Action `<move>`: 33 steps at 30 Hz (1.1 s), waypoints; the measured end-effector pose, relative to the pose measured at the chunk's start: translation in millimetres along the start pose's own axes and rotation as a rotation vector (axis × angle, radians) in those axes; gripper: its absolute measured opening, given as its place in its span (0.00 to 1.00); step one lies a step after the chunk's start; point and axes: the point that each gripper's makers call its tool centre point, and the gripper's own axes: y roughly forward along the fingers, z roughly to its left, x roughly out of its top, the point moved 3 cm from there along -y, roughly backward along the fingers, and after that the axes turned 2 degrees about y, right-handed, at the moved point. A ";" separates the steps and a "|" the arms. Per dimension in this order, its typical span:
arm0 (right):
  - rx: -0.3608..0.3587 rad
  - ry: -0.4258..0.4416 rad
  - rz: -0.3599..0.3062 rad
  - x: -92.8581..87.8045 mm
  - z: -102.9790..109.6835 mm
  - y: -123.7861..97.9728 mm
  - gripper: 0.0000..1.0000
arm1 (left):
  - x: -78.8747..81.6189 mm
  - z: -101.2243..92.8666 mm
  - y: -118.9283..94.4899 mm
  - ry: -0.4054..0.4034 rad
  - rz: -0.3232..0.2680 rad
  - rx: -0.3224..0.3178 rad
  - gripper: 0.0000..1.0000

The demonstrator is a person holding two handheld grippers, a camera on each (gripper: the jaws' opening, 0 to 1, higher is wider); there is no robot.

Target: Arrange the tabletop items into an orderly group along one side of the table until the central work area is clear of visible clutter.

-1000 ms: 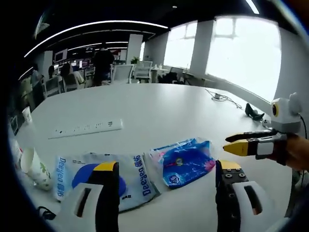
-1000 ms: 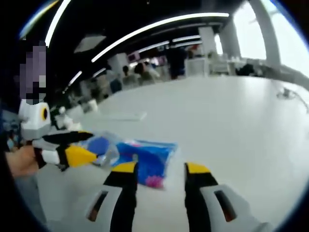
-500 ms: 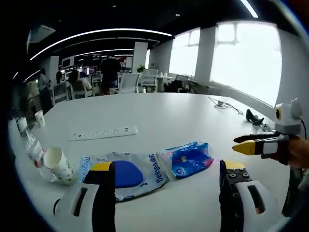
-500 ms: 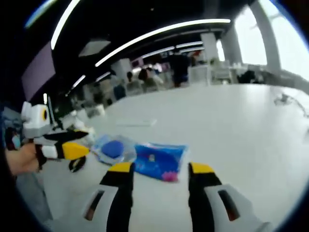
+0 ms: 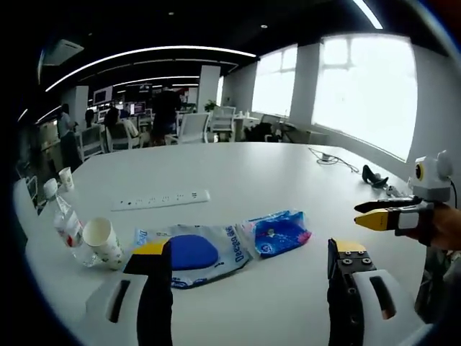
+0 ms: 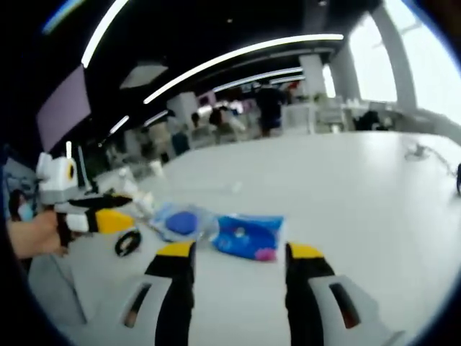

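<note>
We hover both empty, spread claws, left gripper (image 5: 245, 263) and right gripper (image 6: 238, 259), above the blue plastic snack pouch (image 5: 277, 233), presumably choosing a grasp.

Both grippers held up, jaws apart.
The left gripper (image 5: 248, 263) gapes wide with nothing between its jaws; the right gripper (image 6: 241, 263) does likewise, a hand (image 6: 32, 234) gripping the left one.

The tabletop (image 5: 288, 180) is white. One packet (image 5: 277, 232) is bright blue with pink; the other packet (image 5: 191, 249) is pale with a dark blue oval. The paper cup (image 5: 102, 241) is white with green marks.
</note>
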 end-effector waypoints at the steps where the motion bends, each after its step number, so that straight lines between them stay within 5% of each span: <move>1: 0.000 -0.001 0.002 -0.5 2.0 -0.3 0.47 | -0.2 1.7 -3.3 0.004 0.001 0.003 0.89; 12: 0.000 -0.014 0.022 -4.3 22.4 7.0 0.48 | -14.0 29.2 -30.5 -0.011 0.026 0.029 0.88; 33: 0.004 -0.032 0.061 -10.2 82.2 38.8 0.47 | -28.8 126.2 -85.9 -0.054 0.044 0.114 0.87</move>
